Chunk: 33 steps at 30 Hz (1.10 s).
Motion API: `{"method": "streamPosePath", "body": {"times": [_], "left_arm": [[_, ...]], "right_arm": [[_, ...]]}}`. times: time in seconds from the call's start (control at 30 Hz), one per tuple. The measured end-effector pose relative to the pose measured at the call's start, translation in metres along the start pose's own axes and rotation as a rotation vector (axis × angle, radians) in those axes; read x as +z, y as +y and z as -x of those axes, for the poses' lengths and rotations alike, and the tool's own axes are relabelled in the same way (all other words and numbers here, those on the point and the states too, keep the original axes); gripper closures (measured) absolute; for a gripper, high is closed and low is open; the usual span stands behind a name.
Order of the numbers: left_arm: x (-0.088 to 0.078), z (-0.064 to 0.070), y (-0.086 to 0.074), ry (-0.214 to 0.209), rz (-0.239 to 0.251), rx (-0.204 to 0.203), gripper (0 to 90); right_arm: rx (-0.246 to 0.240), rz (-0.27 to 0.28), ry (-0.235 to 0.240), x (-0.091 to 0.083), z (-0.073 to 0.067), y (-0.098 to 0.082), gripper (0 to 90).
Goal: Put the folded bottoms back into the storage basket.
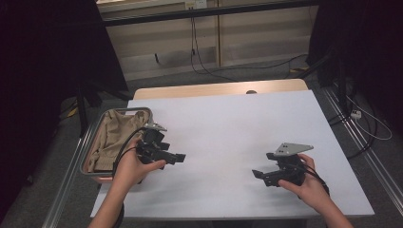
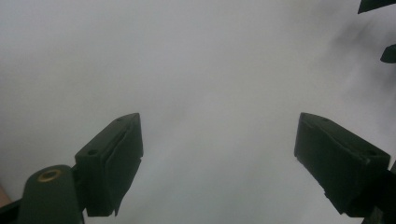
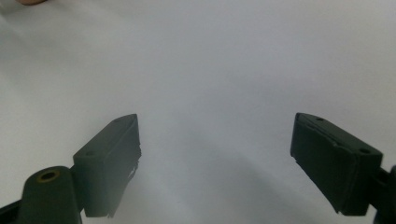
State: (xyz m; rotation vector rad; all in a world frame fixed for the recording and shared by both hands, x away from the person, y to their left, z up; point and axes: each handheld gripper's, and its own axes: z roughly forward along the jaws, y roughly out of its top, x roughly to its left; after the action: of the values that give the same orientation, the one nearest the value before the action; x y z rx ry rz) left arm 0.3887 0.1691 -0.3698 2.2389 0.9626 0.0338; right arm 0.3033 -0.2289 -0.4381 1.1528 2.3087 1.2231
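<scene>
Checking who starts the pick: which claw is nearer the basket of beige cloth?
Left. The left claw hovers just beside the basket's right edge; the right claw is far across the white table, both open.

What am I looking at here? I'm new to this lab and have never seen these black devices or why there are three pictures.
A person sits at a white table and holds handheld tongs in each hand: the left tongs and the right tongs. The high view comes from a fixed camera above the table. The other two come from small cameras riding on the tongs, looking along their black jaws: the left tongs and the right tongs both stand open over bare tabletop, holding nothing. At the table's left edge sits a tray with beige cloth bunched inside.
</scene>
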Motion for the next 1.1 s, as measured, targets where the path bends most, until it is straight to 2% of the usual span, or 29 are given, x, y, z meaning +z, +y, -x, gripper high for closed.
{"method": "streamPosePath", "body": {"times": [0.23, 0.4, 0.57, 0.7, 0.8, 1.1], "left_arm": [[0.010, 0.002, -0.014, -0.014, 0.019, 0.005, 15.7], [0.014, 0.001, -0.023, -0.022, 0.003, 0.000, 15.6], [0.016, 0.001, -0.030, -0.025, 0.005, 0.012, 15.6], [0.019, -0.001, -0.037, -0.027, 0.000, 0.006, 15.3], [0.020, 0.001, -0.040, -0.029, -0.002, 0.019, 15.1], [0.020, -0.001, -0.048, -0.037, 0.024, 0.020, 14.0]], "right_arm": [[-0.001, -0.010, -0.003, -0.002, 0.001, -0.004, 15.4], [-0.001, -0.011, -0.004, -0.004, 0.002, -0.006, 15.4], [0.001, -0.012, -0.006, -0.006, 0.002, -0.008, 15.5], [-0.002, -0.016, -0.007, -0.006, 0.003, -0.009, 15.4], [-0.005, -0.018, -0.011, -0.007, 0.003, -0.010, 15.5], [-0.006, -0.023, -0.013, -0.010, 0.004, -0.013, 15.5]]}}
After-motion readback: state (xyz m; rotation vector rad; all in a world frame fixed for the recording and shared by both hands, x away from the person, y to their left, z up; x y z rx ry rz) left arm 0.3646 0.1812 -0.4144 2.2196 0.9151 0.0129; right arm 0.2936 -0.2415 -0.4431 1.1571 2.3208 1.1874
